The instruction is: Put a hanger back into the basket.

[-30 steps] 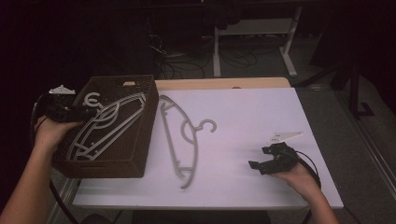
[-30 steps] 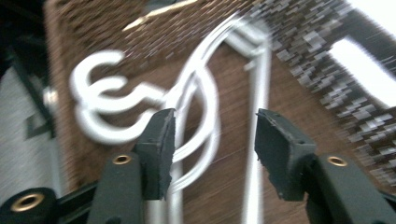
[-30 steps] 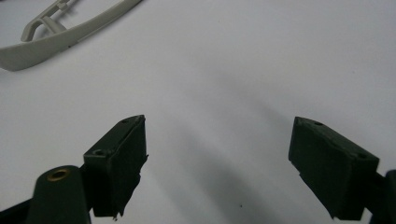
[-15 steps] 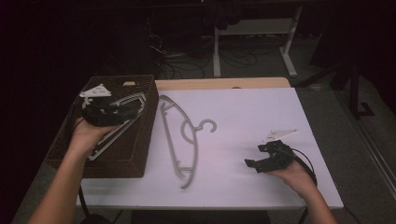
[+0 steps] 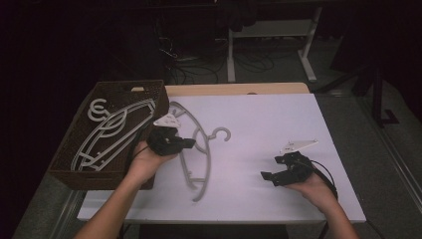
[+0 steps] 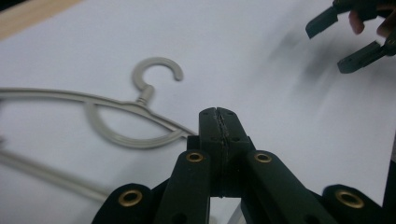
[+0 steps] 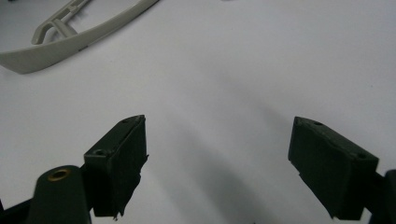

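Left gripper [image 6: 218,122]: jaws pressed flat together, just closed, nothing between them. The tips sit just beside the hanger [image 6: 122,122], at the curve under its hook; contact cannot be told. Right gripper [image 7: 217,163]: jaws spread wide, bare table between them, holding nothing.

Hanger: pale grey plastic, open hook on a short neck, thin curved arms with a loop below the neck. It lies flat on the white table [image 5: 268,124], just right of the basket [image 5: 64,169].

High view: left gripper [image 5: 183,144] over the hanger's [image 5: 201,154] middle, close to the basket's right wall; right gripper [image 5: 271,178] well right of the hanger, hand resting on the table. The dark woven basket holds more grey hangers [image 5: 112,132].

Left gripper view adds the hook's shape and neck close up, plus the other gripper's open jaws far off. Right gripper view adds one end of the hanger [image 7: 70,39], a flattened arm with a slot, well beyond its jaws.
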`<state>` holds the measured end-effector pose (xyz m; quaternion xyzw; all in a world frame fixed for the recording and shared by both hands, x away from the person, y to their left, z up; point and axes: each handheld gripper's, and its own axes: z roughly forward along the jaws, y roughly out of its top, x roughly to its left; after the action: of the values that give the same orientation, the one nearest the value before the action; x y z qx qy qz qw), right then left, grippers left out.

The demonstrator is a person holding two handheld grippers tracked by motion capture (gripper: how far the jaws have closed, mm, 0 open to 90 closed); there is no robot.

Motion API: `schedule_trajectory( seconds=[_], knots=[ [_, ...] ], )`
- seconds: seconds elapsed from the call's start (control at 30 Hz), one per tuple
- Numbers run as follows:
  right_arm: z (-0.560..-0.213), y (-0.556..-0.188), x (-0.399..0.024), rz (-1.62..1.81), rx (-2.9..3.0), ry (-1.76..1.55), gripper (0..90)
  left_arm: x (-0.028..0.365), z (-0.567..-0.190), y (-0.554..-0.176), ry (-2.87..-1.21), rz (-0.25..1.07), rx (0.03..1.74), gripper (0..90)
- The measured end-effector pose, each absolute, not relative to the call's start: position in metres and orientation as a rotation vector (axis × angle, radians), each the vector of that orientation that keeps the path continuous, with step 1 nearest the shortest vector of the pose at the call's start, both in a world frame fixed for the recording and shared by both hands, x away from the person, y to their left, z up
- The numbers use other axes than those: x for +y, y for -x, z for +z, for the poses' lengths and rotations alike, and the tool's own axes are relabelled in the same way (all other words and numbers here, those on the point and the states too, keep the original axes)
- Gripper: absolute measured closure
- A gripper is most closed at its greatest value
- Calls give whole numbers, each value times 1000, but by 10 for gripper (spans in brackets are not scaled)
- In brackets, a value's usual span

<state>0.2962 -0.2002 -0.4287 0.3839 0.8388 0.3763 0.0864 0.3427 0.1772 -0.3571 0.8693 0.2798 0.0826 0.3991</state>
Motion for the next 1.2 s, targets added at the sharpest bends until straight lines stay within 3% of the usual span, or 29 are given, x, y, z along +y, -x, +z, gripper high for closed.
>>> schedule_trajectory(
  seconds=[0.47,0.9,1.2],
  knots=[
    [-433,-292,-202,1130,2505,-1138,187,143,-433,-347,-2404,152,763,900],
    [-434,-291,-204,1127,2492,-1140,184,126,-444,-349,-2419,77,737,900],
    [-433,-291,-205,1128,2485,-1139,179,62,-446,-344,-2434,15,607,900]
  ],
)
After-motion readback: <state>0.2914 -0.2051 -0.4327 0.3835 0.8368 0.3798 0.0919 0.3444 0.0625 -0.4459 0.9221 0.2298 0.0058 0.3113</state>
